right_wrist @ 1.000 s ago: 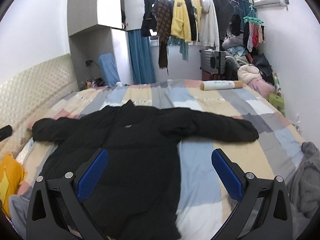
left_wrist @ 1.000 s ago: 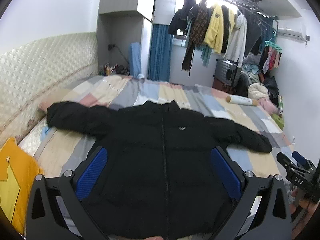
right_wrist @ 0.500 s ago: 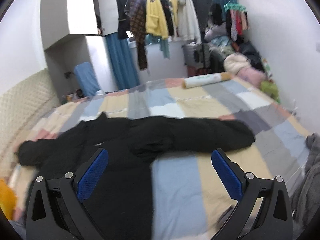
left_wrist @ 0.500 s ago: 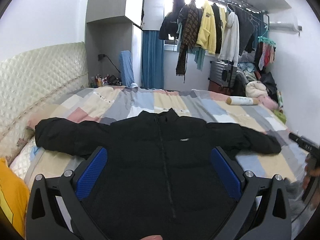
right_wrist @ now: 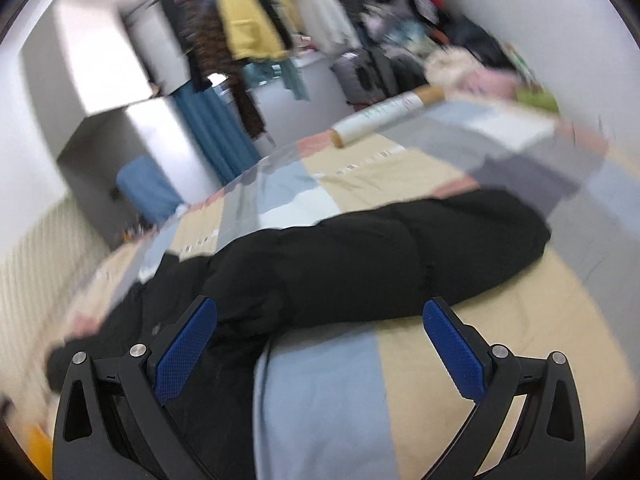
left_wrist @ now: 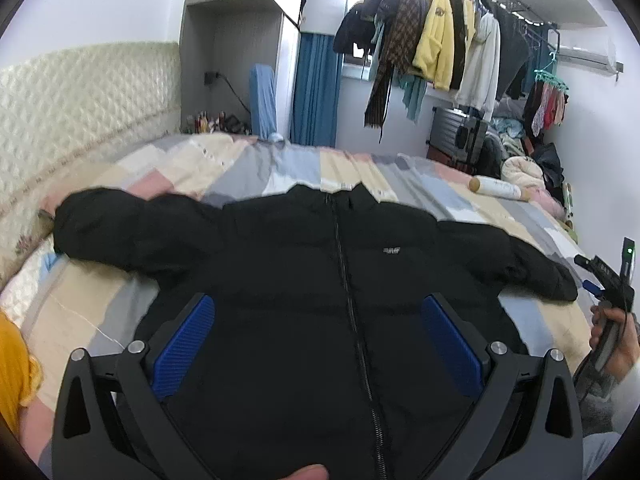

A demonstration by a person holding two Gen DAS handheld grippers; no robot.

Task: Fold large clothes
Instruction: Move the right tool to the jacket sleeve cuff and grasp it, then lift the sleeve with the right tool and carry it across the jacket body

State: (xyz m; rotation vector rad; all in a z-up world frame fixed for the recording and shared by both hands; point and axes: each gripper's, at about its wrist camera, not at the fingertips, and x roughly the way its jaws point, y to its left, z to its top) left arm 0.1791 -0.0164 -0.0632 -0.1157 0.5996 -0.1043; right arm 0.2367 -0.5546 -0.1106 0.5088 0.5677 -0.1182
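- Hovering with its blue pads spread wide and nothing between them, the left claw (left_wrist: 316,336) is poised over the lower front of the black jacket (left_wrist: 304,280).
- Spread just as wide and holding nothing, the right claw (right_wrist: 320,338) points at the jacket's right sleeve (right_wrist: 400,256); this view is blurred.
- Under and ahead of the left claw, the jacket lies flat on the bed (left_wrist: 256,168), front up and zipped, both sleeves stretched out sideways.
- Off to the right of the left claw, a hand (left_wrist: 612,344) grips the other tool at the bed's edge.
- Beyond the sleeve tip, ahead of the right claw, a white roll (right_wrist: 380,118) lies on the patchwork cover.
- Farthest ahead of both claws, hung clothes (left_wrist: 436,52) crowd a rail by the wall.
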